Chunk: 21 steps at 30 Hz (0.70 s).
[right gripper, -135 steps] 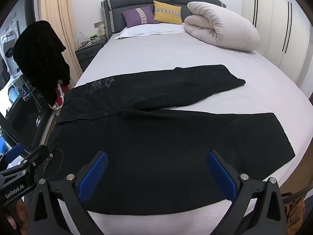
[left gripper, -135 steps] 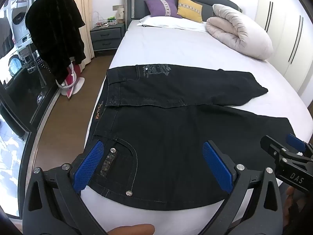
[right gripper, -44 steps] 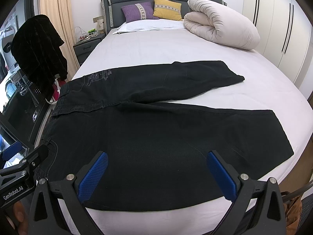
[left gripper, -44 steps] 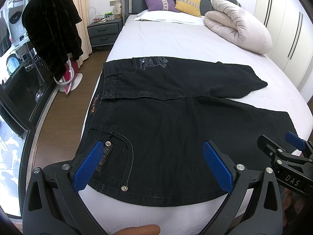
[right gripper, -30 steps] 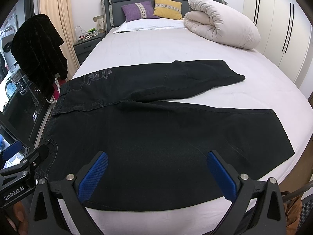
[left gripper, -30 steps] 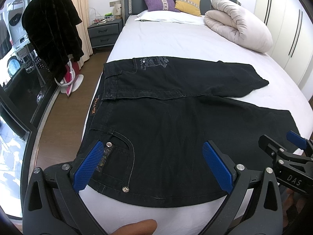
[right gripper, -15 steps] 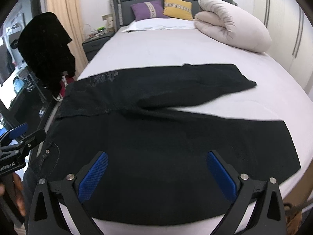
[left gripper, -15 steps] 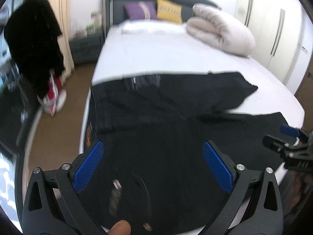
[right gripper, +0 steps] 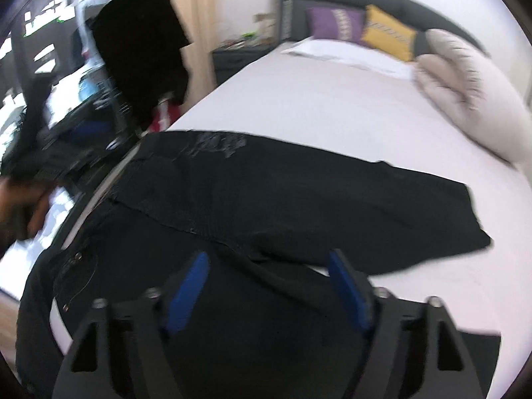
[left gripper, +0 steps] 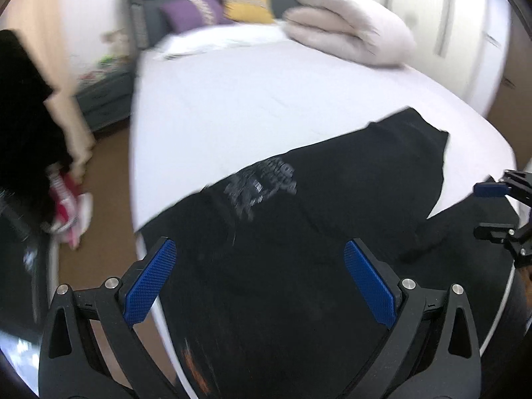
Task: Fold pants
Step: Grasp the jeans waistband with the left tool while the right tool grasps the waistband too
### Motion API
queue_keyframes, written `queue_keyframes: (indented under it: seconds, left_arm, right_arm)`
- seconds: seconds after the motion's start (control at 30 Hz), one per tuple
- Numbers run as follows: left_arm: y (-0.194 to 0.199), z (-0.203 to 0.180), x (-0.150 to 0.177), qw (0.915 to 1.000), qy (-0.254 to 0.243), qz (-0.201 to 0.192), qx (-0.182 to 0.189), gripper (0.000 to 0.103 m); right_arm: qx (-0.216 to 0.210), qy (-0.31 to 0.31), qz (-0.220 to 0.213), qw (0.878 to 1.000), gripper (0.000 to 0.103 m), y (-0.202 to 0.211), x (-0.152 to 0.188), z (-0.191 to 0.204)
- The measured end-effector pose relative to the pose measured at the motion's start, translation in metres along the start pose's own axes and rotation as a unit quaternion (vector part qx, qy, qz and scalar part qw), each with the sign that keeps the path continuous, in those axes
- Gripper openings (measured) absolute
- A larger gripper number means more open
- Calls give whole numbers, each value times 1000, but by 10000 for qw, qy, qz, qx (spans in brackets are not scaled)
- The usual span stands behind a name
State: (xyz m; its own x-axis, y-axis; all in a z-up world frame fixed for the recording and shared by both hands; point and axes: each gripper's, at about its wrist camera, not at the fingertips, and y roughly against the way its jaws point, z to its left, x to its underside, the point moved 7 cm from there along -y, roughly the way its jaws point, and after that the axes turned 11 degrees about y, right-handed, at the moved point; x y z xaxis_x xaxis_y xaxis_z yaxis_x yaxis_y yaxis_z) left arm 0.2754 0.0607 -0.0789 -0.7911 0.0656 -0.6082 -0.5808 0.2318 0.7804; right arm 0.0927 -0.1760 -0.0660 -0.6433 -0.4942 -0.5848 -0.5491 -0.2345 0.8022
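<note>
Home bedrm: bed (left gripper: 266, 106) w/ pillows (left gripper: 246, 1), nightstand (left gripper: 103, 98).

Black left claw (left gripper: 259, 282), blue textured pads (left gripper: 149, 277) (silver screws); right claw (right gripper: 267, 287) alike.

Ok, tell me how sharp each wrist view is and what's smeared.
Left wrist view: motion blur smears the black pants and pillows, though the left gripper stays crisp. Right wrist view: blurrier overall; even the right gripper is soft, and the left side streaks. Both show fisheye bending of the bed.
</note>
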Motion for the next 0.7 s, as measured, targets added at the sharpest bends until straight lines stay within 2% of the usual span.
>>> queue_keyframes:
  seconds: [0.1, 0.23, 0.5, 0.6, 0.63, 0.67, 0.7]
  left_arm:
    - [-43, 18, -38, 9988, -102, 351, 320, 103]
    - [-102, 44, -65, 9956, -110, 824, 434, 103]
    - [-190, 58, -65, 9842, -455, 1657, 426, 99]
    - [-205, 60, -63, 9807, -587, 1812, 432, 91]
    - [-207, 59, -66, 9808, -588, 1799, 474, 79]
    - [-207, 60, -69, 9814, -554, 1774, 489, 61]
    - [-207, 61, -71, 9813, -504, 1779, 535, 54]
  right_arm:
    - [-176, 171, 50, 9997, 62, -12, -6, -10]
    - [-426, 277, 61, 9987, 62, -25, -8, -19]
    - [-708, 645, 320, 9949, 63, -57, -15, -30]
    - [-766, 815, 295, 9933, 63, -66, -26, -30]
    - [-771, 901, 302, 9925, 62, -70, -31, -30]
    - [-774, 978, 303, 9917, 62, -73, -35, -30]
    - [-800, 1082, 300, 9904, 62, -77, -42, -29]
